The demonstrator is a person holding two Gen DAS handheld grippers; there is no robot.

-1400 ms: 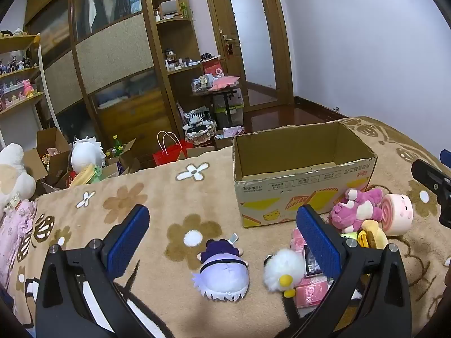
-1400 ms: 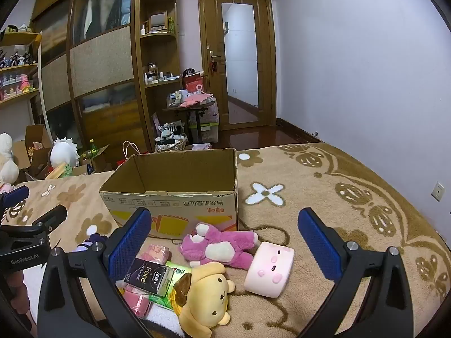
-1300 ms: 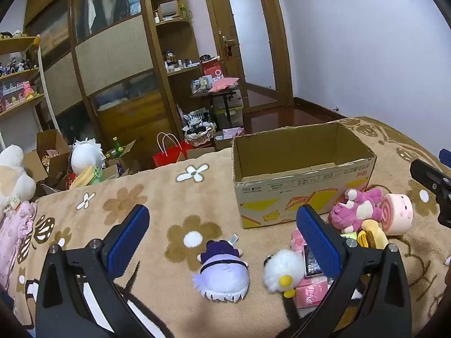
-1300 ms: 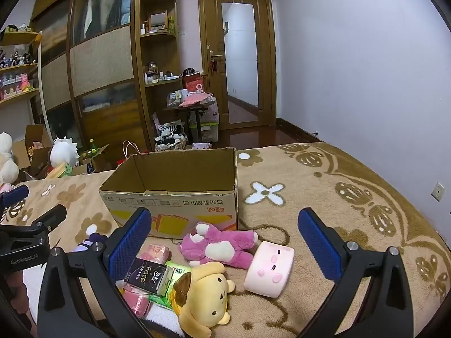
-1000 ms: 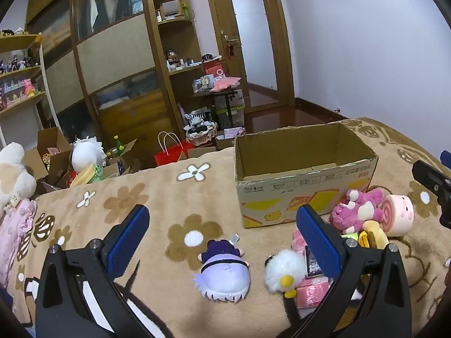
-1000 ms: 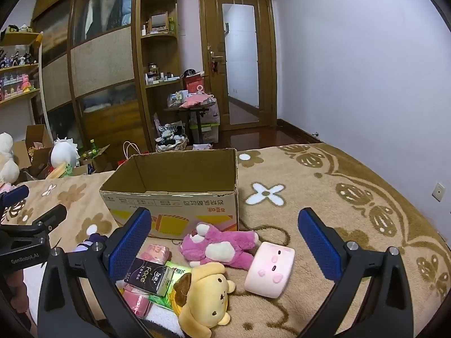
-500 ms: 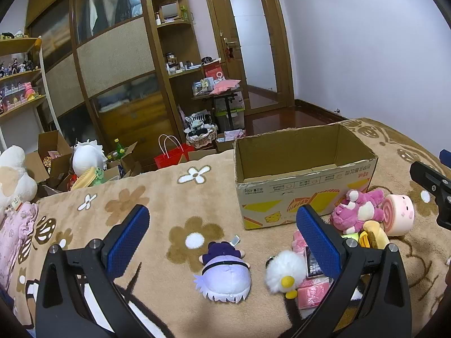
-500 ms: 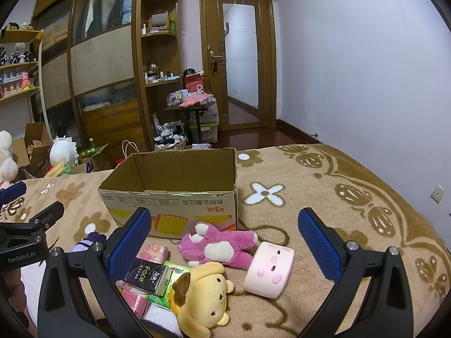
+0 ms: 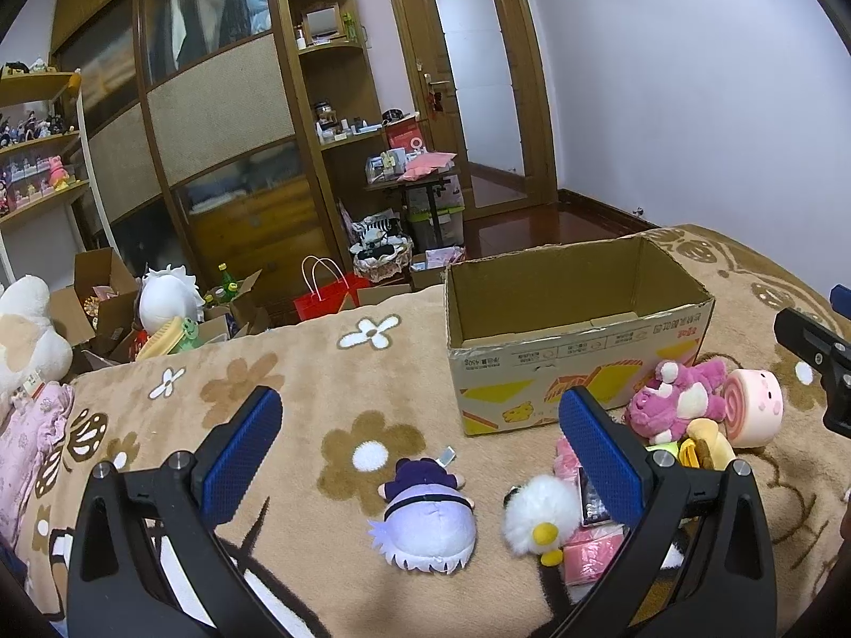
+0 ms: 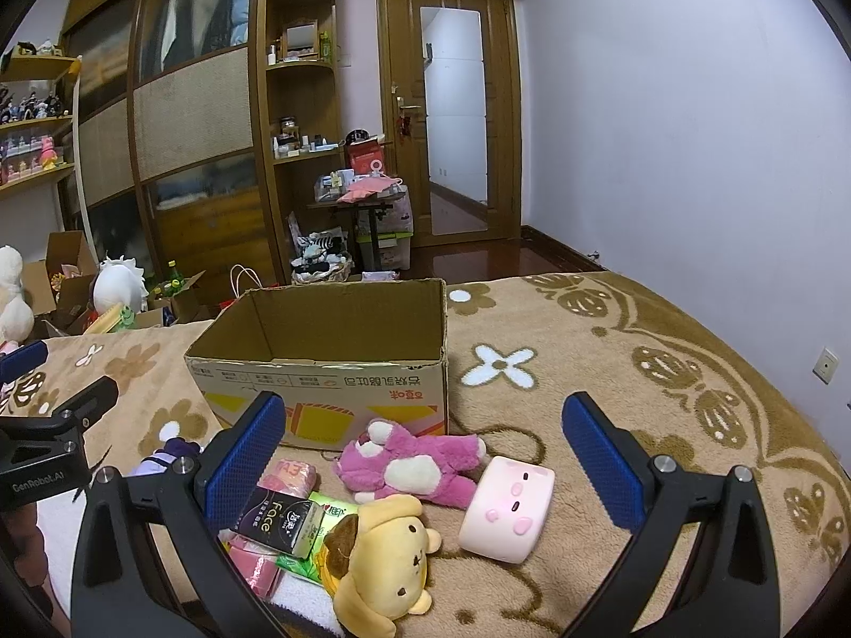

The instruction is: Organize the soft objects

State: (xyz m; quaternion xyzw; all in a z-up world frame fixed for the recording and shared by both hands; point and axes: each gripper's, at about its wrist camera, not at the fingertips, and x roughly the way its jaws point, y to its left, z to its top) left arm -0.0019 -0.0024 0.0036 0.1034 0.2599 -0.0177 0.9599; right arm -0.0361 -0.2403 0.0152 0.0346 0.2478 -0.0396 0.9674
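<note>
An open cardboard box point(image 9: 580, 343) point(image 10: 319, 377) stands empty on the flowered blanket. In front of it lie soft toys: a purple-haired doll point(image 9: 425, 518), a white fluffy chick point(image 9: 537, 515), a magenta bear point(image 10: 415, 462) point(image 9: 673, 404), a pink roll cushion point(image 10: 505, 510) point(image 9: 752, 406), a yellow dog plush point(image 10: 383, 558) and tissue packs point(image 10: 279, 518). My left gripper point(image 9: 420, 457) is open and empty above the purple doll. My right gripper point(image 10: 420, 457) is open and empty above the magenta bear and the pink cushion.
The blanket point(image 10: 638, 372) covers a bed that ends behind the box. Beyond it stand wooden cabinets point(image 9: 223, 133), a door point(image 10: 457, 122), a red bag point(image 9: 324, 300) and cartons with plush toys point(image 9: 165, 303) on the floor. A pink cloth point(image 9: 26, 441) lies at left.
Both grippers have risen and tilted very slightly; the scene sits a little lower in view. Nothing was grasped or moved.
</note>
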